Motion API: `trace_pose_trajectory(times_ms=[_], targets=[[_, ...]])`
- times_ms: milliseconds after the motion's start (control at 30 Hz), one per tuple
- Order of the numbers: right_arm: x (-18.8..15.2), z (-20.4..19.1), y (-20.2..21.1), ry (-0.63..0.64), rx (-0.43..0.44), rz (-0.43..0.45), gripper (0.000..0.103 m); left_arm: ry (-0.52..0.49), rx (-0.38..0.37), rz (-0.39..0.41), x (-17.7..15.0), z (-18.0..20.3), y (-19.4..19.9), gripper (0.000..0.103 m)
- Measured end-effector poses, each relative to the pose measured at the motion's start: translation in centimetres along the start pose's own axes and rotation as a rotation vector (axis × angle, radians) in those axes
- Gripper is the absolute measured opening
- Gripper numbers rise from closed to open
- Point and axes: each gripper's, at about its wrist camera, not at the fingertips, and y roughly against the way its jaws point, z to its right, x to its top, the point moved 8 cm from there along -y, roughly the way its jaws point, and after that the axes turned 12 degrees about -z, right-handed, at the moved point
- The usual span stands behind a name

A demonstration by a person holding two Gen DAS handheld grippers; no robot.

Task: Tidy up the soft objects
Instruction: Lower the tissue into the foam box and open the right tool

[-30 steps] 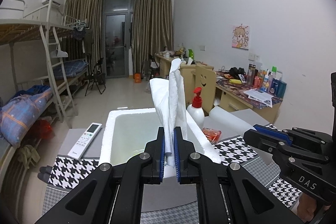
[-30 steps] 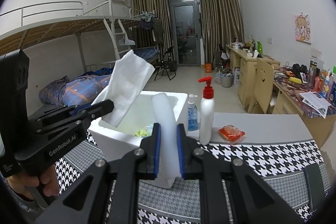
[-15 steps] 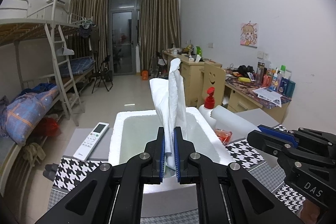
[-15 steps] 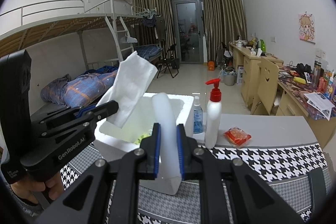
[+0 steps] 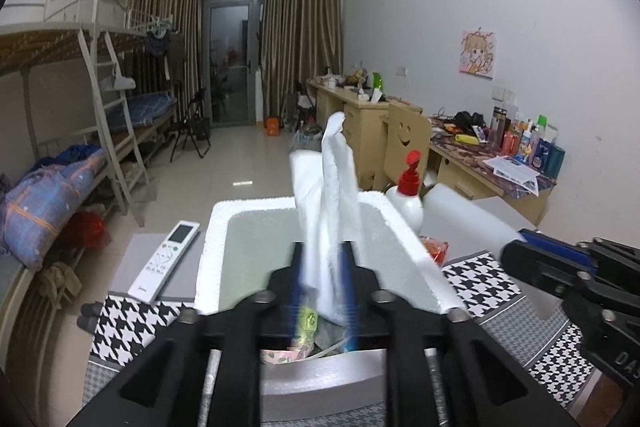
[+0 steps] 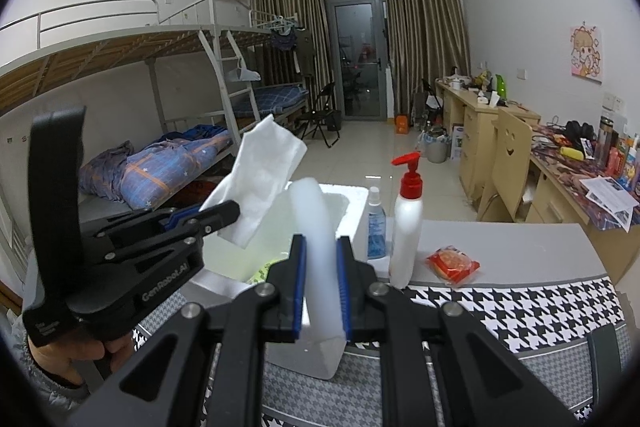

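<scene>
Over foam box (image 5: 408, 239), tissue (image 5: 332, 203) between left tongs (image 5: 322, 267)

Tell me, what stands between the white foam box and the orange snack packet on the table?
In the right wrist view: a small blue spray bottle and a white pump bottle with a red top.

walls: white
floor: pale tiles (image 5: 240, 155)
left: metal bunk beds (image 6: 168, 67)
far centre: brown curtains (image 5: 302, 39), glass door (image 5: 232, 55)
right: wooden desks (image 6: 484, 119)

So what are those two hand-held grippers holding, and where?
Left hand-held gripper has just opened around the white tissue's lower end. Right hand-held gripper clamps the foam strip near its base.
</scene>
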Motion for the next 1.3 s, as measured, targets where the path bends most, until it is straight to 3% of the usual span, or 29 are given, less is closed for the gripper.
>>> trace_pose_trajectory(times_ms=[33, 100, 167, 233, 400, 633, 1300], targets=[[0.0, 0.0, 0.0, 0.001, -0.001, -0.001, 0.018, 0.010, 0.006, 0.000, -0.1, -0.3, -0.1, 0.056], [0.0, -0.1, 0.0, 0.002, -0.001, -0.002, 0.018, 0.022, 0.015, 0.007, -0.1, -0.6, 0.0, 0.068], [0.0, -0.1, 0.0, 0.004, -0.002, -0.003, 0.018, 0.028, 0.031, 0.014, -0.1, -1.0, 0.2, 0.072], [0.0, -0.2, 0.0, 0.005, -0.002, -0.004, 0.018, 0.035, 0.042, 0.018, -0.3, -1.4, 0.4, 0.083], [0.1, -0.1, -0.2, 0.009, 0.003, -0.007, 0.018, 0.034, 0.065, 0.033, -0.5, -1.8, 1.0, 0.094], [0.6, -0.6, -0.8, 0.020, 0.006, -0.015, 0.018, 0.061, 0.083, 0.055, -0.6, -3.0, 1.9, 0.102], [1.6, -3.0, -2.5, 0.046, 0.044, -0.041, 0.018, 0.106, 0.158, 0.057, -1.5, -7.2, 3.0, 0.102]])
